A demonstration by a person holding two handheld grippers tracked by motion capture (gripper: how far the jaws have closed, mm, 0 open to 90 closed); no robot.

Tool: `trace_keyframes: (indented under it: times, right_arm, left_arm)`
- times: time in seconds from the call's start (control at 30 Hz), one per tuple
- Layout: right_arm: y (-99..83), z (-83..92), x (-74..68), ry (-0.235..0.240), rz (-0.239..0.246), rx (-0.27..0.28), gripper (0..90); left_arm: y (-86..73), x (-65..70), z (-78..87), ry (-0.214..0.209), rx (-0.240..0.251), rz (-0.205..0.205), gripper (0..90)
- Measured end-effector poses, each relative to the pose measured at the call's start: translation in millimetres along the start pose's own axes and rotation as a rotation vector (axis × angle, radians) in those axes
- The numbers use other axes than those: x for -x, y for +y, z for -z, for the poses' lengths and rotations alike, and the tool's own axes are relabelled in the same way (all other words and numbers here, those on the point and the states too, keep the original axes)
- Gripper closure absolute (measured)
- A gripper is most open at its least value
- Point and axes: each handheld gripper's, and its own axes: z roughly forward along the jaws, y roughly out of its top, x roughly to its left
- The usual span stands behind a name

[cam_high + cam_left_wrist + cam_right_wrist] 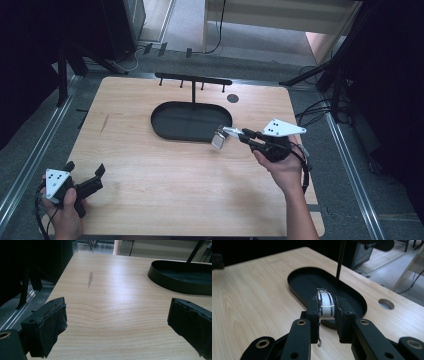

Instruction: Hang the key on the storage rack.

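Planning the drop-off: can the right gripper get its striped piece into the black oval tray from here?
Probably yes: the right gripper holds the striped piece at the black oval tray rim, with nothing between.

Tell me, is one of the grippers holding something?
Yes. The right gripper pinches a small shiny white-and-black striped band by its two sides, above the black oval tray's edge. The left gripper is open, holding nothing.

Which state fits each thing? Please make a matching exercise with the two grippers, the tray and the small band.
Things:
1. left gripper
2. right gripper
3. tray
4. band

States:
A. black, oval, with an upright stand at its far rim
B. white with dark stripes, clamped between two jaws
C. open, at the near left corner of the table
D. shut, at the tray's near rim

Pairs: 1-C, 2-D, 3-A, 4-B
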Motion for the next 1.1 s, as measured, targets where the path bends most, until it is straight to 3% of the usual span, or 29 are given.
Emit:
trace_keyframes:
  times: [0.17,0.5,0.8,1.1]
  right_arm:
    - [9.1,-13.0,-0.8,0.007,-0.025,0.064,75.9]
    - [28.4,-33.2,1.3,0.007,-0.031,0.107,75.9]
    - [47.1,-49.7,16.8,-0.001,-0.032,0.132,75.9]
    - [56.2,-67.4,49.7,-0.017,-0.064,0.130,75.9]
  left_arm:
    - [0.0,-0.1,0.0,-0.001,0.000,-0.001,2.3]
    - [0.0,0.0,-0.2,-0.007,-0.001,-0.002,2.3]
    - [0.0,-0.5,-0.4,-0.009,0.002,0.006,2.3]
    - [0.0,-0.8,-0.3,-0.009,0.003,0.007,2.3]
